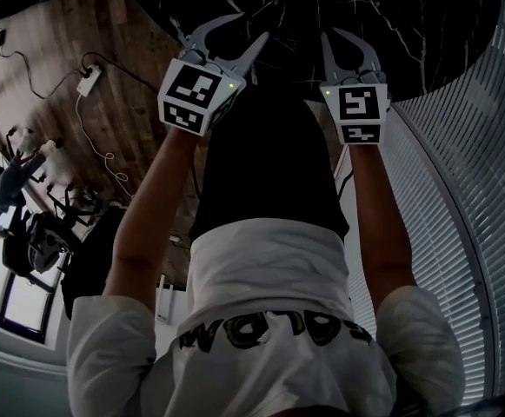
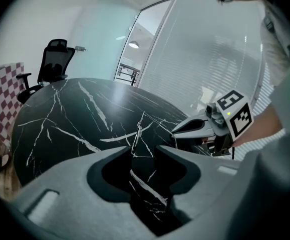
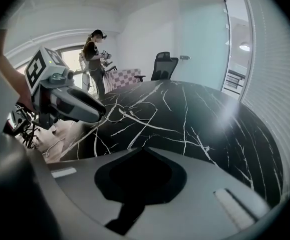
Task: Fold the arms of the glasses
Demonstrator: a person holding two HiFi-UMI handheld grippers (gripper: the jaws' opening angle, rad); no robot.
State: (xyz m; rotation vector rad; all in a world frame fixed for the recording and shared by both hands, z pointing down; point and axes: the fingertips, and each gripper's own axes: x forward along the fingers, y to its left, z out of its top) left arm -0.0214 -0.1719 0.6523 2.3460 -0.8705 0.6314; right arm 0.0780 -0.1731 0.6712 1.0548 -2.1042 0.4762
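Note:
No glasses show in any view. My left gripper (image 1: 252,26) hangs over the near edge of the round black marble table (image 1: 322,7). Its jaws stand a little apart with nothing between them, and the table (image 2: 75,119) shows through the gap of the left gripper (image 2: 145,151). To its right, my right gripper (image 1: 330,35) is shut and empty, its tips meeting over the table (image 3: 184,119) in the right gripper view (image 3: 141,150). Each gripper view catches the other gripper from the side: the right gripper (image 2: 184,129) and the left gripper (image 3: 85,106).
A black office chair (image 2: 52,64) stands at the table's far side, with a checkered seat (image 2: 2,94) beside it. A person (image 3: 95,54) stands by the window. A blind-covered glass wall (image 1: 461,189) runs along the right. Cables and a power strip (image 1: 87,81) lie on the wood floor.

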